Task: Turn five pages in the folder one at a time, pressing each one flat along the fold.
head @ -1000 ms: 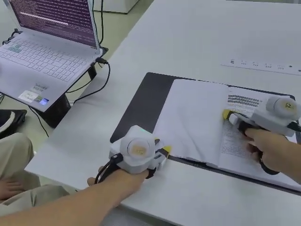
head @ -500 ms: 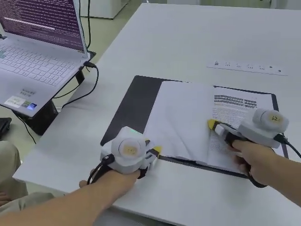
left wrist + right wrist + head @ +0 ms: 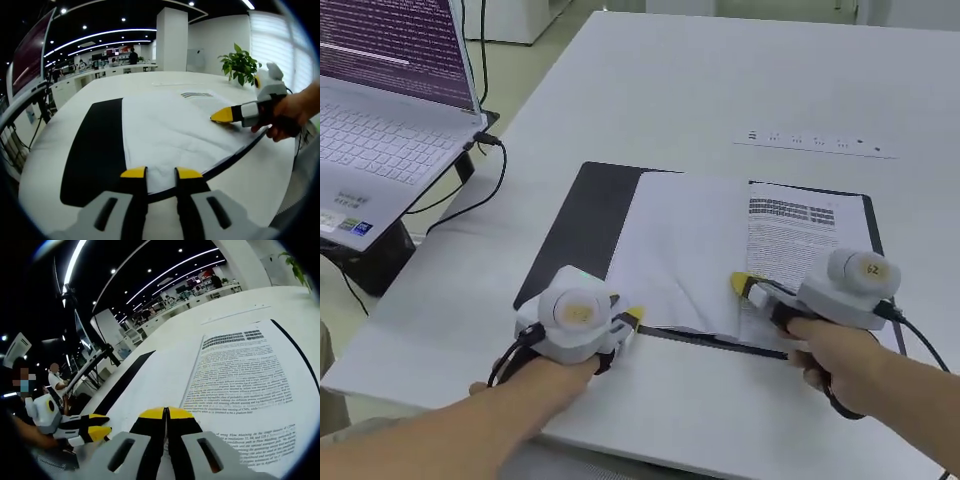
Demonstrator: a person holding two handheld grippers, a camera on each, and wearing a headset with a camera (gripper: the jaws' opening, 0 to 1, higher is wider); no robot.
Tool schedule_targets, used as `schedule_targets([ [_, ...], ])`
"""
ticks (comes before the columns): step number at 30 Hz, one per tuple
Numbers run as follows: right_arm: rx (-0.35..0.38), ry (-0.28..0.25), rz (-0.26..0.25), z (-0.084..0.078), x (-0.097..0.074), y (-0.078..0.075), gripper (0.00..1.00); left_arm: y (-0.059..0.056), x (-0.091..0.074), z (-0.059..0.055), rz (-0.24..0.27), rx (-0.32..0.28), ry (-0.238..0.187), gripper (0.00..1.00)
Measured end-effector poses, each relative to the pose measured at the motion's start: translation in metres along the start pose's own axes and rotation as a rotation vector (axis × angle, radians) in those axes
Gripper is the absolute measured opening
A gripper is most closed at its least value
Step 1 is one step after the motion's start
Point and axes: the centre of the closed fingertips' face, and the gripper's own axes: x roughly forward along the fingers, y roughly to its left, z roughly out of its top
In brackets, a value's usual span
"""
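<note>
Two grippers sit at the near edge of the open folder [image 3: 582,215], which lies flat on the white table [image 3: 720,80]. A blank page [image 3: 685,240] covers the left half and a printed page [image 3: 805,245] covers the right half. The fold [image 3: 746,230] between them runs straight away from the person. This is the axis that governs the coming move.

The right gripper [image 3: 740,284] has its jaws closed tip to tip and holds nothing. Its tips rest at the near end of the fold, on it or just beside it. The right gripper view places them slightly toward the blank side. The pressing step appears to be in hand, but it cannot be told whether the stroke is starting or finishing.

The left gripper [image 3: 634,318] has its jaws parted by a narrow gap and is empty. It sits at the near edge of the blank page, toward that page's outer corner.

The next page to turn is judged to be the printed one. Its free edge lies to the right of the right gripper and well apart from the left gripper, so the right gripper is the nearer one. That edge would be lifted and carried leftward across the fold.
</note>
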Motion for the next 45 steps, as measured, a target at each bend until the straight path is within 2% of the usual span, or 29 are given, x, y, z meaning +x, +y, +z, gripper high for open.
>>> schedule_targets([
  [15,-0.007,0.035,0.034,-0.035,-0.032,0.016,0.0,0.0,0.0,-0.001,-0.006,0.001,-0.006,0.2],
  [26,-0.003,0.058,0.039,-0.05,-0.047,0.025,0.0,0.0,-0.001,0.0,-0.009,0.001,-0.009,0.2],
  [31,0.041,0.086,0.057,-0.056,-0.052,0.03,0.0,0.0,-0.001,0.0,-0.009,0.003,-0.007,0.2],
  [33,0.094,0.14,0.078,-0.066,-0.058,0.036,0.0,0.0,-0.001,0.0,-0.009,0.003,-0.005,0.2],
  [36,0.085,0.121,0.081,-0.062,-0.065,0.039,0.0,0.0,-0.002,-0.001,-0.01,0.004,-0.003,0.2],
  [38,0.137,0.086,0.082,-0.053,-0.071,0.042,0.0,0.0,-0.002,-0.001,-0.011,0.005,-0.002,0.2],
  [45,0.165,0.037,0.075,-0.036,-0.088,0.048,0.0,0.0,-0.001,-0.001,-0.009,0.005,0.002,0.2],
])
